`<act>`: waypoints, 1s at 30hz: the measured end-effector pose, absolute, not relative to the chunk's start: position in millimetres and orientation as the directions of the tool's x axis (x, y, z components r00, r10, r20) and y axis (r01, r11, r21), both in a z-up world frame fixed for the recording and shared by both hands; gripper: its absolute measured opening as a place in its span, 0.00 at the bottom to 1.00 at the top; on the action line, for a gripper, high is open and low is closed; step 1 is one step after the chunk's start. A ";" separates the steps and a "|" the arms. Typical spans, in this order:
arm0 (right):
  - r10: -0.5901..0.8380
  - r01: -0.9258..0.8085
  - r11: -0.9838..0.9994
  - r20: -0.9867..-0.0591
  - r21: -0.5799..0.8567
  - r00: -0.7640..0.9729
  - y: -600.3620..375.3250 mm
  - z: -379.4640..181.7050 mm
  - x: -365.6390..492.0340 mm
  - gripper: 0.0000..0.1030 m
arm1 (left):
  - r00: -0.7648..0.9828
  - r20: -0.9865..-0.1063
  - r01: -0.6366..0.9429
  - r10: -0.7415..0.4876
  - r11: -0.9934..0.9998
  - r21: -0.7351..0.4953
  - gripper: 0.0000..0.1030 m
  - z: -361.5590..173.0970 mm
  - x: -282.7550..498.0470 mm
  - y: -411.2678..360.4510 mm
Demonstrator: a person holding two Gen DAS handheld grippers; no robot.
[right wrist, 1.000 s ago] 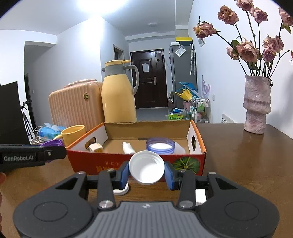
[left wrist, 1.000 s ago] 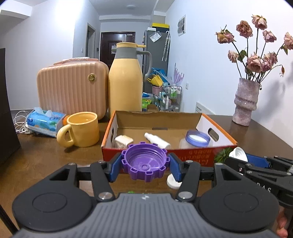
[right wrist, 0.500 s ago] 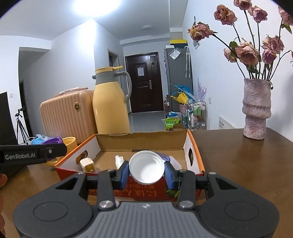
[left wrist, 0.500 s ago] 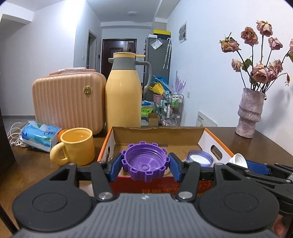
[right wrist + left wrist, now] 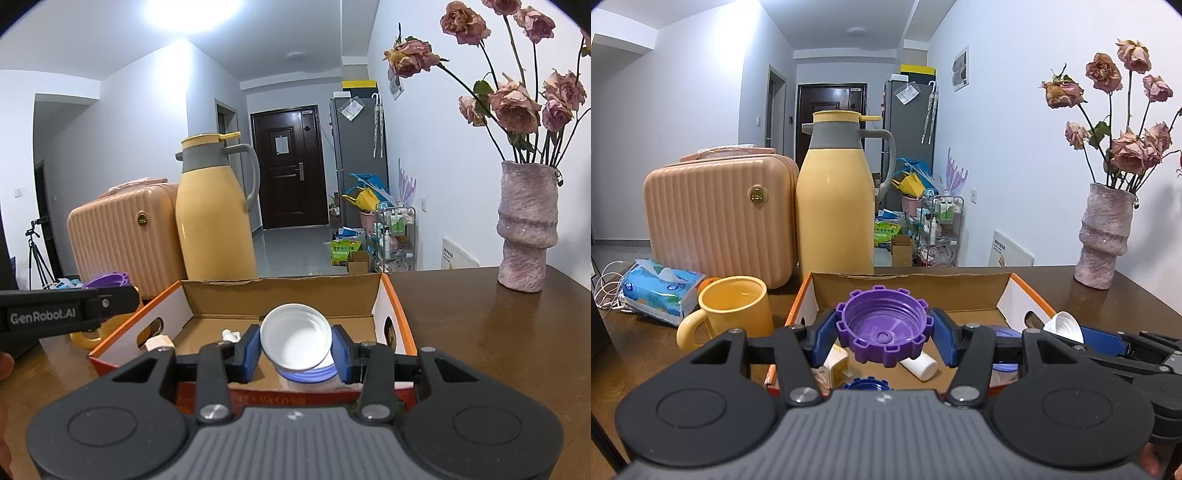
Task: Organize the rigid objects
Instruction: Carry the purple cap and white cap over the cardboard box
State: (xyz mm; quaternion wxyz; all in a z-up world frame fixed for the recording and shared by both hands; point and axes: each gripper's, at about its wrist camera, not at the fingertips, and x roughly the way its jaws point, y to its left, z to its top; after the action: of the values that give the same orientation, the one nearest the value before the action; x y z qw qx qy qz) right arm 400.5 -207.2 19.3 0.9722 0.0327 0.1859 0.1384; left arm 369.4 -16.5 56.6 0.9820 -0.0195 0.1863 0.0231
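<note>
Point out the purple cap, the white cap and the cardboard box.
purple cap (image 5: 884, 334), left wrist view, inner floor
white cap (image 5: 295, 336), right wrist view, inside
cardboard box (image 5: 280, 299), right wrist view, back wall

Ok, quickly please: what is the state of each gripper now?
Left gripper: closed on the purple cap.
Right gripper: closed on the white cap.

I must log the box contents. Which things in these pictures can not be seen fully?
- Blue cap, left wrist view: gripper body covers most.
- White bottle, left view: purple cap hides its top.
- Blue-lidded jar, right view: white cap covers it.
</note>
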 end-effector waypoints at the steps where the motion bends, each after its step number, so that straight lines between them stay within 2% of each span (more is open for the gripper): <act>1: 0.282 -0.257 0.959 -0.353 0.116 0.892 -206.6 19.1 403.2 0.38 | 0.930 -0.366 -0.053 0.039 0.998 -0.030 0.54 56.6 372.0 -16.1; 30: 0.280 -0.257 0.960 -0.353 0.112 0.893 -194.4 15.8 465.2 0.38 | 0.927 -0.373 -0.052 0.042 0.998 -0.018 0.54 51.9 441.5 -11.3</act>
State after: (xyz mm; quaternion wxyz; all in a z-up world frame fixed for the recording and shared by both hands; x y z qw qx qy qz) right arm 465.2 -194.4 15.8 0.9723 0.0311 0.1861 0.1379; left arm 441.5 -11.3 51.9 0.9814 -0.0140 0.1897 0.0240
